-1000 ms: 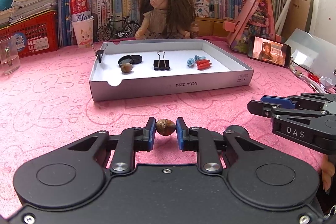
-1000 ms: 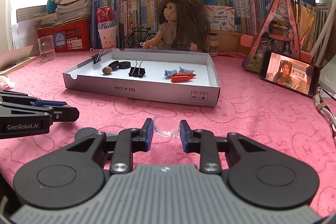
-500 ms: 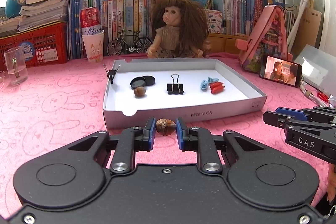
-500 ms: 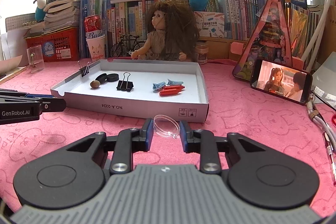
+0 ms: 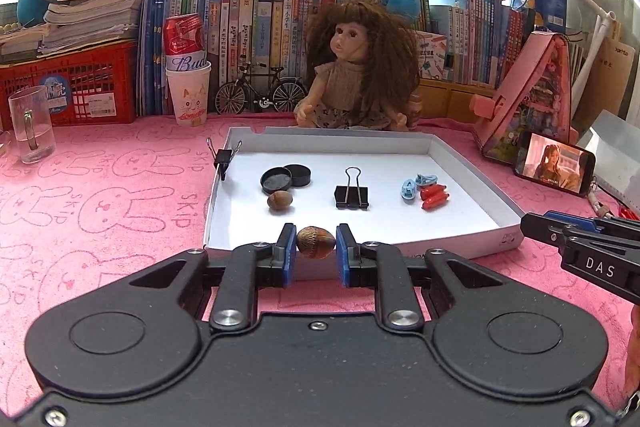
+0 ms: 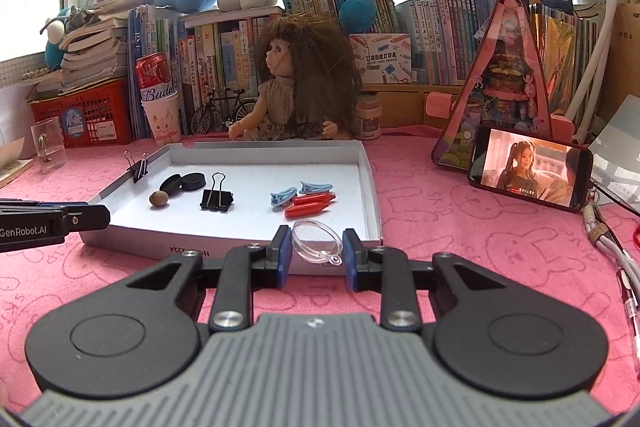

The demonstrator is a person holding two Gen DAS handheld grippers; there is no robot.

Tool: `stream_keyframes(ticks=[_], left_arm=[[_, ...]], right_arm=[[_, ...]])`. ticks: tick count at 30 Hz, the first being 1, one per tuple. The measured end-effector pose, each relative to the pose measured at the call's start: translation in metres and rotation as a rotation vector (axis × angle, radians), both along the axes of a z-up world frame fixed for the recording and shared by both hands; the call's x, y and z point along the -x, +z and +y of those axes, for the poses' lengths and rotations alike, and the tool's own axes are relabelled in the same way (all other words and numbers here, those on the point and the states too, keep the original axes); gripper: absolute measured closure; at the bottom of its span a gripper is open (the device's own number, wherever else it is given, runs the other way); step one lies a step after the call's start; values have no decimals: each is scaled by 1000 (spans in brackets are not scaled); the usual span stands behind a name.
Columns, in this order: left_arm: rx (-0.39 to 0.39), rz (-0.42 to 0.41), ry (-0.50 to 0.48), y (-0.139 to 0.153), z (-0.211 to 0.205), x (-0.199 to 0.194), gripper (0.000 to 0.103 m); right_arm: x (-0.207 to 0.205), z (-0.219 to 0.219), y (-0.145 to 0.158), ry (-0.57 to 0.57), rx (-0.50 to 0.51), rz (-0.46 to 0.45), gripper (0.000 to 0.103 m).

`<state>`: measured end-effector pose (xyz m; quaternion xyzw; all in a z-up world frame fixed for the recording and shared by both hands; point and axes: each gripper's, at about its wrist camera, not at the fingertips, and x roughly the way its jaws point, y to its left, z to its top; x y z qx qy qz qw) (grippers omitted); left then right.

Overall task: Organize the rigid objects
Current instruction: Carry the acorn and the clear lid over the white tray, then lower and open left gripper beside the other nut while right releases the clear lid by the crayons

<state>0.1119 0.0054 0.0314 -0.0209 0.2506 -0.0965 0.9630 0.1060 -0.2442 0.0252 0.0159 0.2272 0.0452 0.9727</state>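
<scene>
Already the shallow white cardboard tray (image 5: 472, 163) holds a brown nut (image 5: 279, 201), black caps, binder clips and hair clips. Two pieces remain: the left gripper (image 5: 316, 247) pinches a ribbed brown nut (image 5: 316, 242) over the tray's near edge, while the right gripper (image 6: 316, 251) clamps a clear plastic dome lid (image 6: 317, 241) there too.

Right gripper (image 6: 316, 254) pinches clear disc (image 6: 316, 241), seemingly above tray (image 6: 372, 187).

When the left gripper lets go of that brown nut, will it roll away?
Probably a little: the nut looks rounded and egg-shaped. The tray has raised walls, which should stop it. The other nut there lies at rest.
</scene>
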Motion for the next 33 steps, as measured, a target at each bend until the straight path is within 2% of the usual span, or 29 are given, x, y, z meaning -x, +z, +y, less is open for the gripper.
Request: stream_keyframes(ticks=[11, 33], left_arm=[[11, 18, 33, -1, -2, -38, 84], [8, 114, 75, -26, 1, -96, 84]], right_arm=[[-36, 1, 1, -28, -9, -3, 71], [-96, 9, -16, -19, 13, 81, 71]])
